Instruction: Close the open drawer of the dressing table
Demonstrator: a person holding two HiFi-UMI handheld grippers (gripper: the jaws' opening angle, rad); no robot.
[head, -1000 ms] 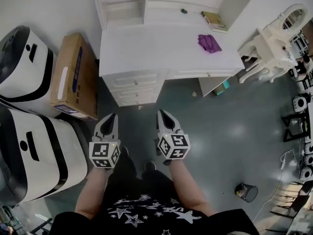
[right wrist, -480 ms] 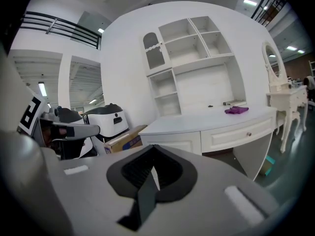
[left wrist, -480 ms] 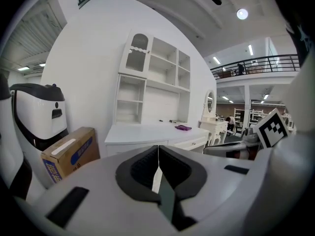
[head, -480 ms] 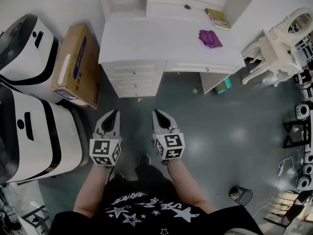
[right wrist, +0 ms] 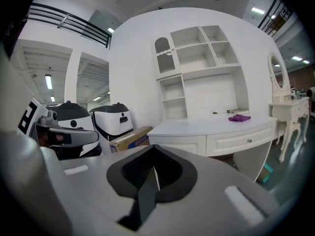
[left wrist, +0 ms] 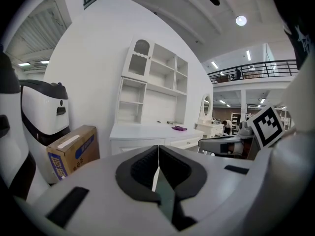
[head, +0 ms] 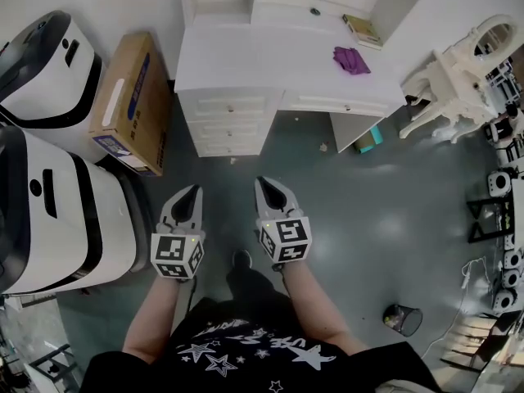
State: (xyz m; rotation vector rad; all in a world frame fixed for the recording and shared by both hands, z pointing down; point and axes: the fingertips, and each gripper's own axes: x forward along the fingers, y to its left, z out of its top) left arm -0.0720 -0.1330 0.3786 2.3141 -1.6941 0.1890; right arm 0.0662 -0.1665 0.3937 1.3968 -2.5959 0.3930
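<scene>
Nothing reads clearly: the box's [head: 131,101] blue print and the shirt's [head: 246,352] white lettering are too blurred.

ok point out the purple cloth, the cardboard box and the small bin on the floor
purple cloth [head: 350,59], head view, middle of the crumpled fabric
cardboard box [head: 132,103], head view, middle of its top face
bin [head: 399,318], head view, its round top

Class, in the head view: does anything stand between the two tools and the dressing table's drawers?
Nothing visible does. Only grey floor lies between the left tool, the right tool and the drawers. The cardboard box stands off to the left, beside the dressing table, clear of that path.
</scene>
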